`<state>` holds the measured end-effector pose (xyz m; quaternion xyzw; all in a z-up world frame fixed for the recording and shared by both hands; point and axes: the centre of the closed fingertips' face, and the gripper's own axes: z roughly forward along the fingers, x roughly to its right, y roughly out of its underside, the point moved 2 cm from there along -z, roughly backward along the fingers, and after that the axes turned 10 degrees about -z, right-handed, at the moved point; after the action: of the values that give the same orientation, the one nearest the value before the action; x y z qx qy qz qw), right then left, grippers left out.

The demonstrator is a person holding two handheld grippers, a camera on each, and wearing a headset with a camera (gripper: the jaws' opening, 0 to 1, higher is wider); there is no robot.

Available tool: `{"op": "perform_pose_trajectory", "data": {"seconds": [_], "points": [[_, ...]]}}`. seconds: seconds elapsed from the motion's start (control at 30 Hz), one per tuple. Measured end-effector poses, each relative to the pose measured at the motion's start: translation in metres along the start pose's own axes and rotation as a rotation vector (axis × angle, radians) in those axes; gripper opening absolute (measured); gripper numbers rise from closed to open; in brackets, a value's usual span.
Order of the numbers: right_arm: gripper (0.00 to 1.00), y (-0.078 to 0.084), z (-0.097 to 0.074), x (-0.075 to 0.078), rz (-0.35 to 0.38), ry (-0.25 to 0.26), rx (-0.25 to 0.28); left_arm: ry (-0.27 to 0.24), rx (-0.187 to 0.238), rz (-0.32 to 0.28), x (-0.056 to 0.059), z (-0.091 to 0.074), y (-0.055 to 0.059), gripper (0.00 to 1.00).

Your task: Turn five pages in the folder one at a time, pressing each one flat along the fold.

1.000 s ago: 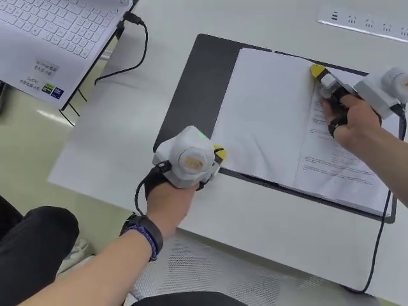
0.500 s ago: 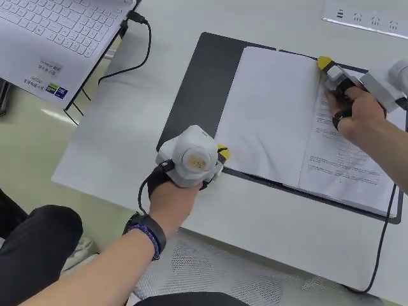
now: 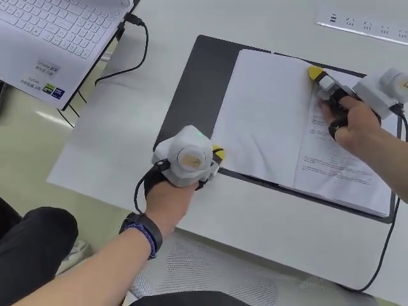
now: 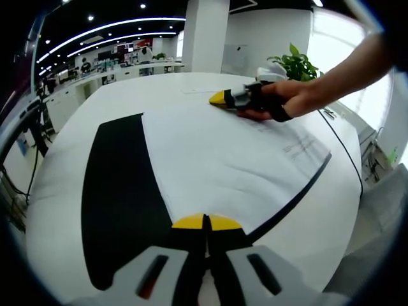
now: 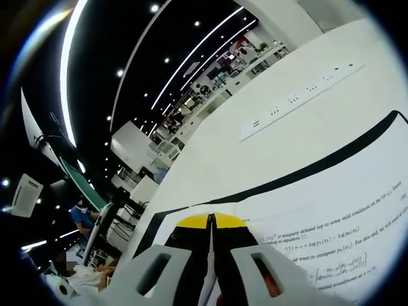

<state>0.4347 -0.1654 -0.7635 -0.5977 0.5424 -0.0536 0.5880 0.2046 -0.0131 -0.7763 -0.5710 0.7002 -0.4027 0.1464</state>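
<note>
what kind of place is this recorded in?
Probably an open-plan office: a white desk with a laptop and power strip, long ceiling light strips overhead, and a potted plant.

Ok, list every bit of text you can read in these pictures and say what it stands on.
Printed page, right gripper view: "under some mild conditions on the" and "For this end, we will need to", only partly legible; the formulas beside them are blurred.
Laptop stickers: too small to read.
Power strip: markings too small to read.
</note>
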Motion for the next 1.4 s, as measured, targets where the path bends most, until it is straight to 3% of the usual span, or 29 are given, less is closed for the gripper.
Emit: {"op": "perform_pose_trajectory", "data": {"seconds": [0.53,0.7,1.4], "points": [[0.00,0.023,-0.028,-0.024,-0.041,-0.028,-0.038,0.005,-0.001,-0.007,0.000,0.000,-0.001,0.00],[0.00,0.030,-0.034,-0.021,-0.048,-0.033,-0.043,0.005,0.000,-0.007,0.000,0.000,-0.002,0.00],[0.00,0.063,-0.090,-0.056,-0.034,-0.054,-0.047,0.008,0.003,-0.009,-0.001,-0.002,0.001,0.00]]}}
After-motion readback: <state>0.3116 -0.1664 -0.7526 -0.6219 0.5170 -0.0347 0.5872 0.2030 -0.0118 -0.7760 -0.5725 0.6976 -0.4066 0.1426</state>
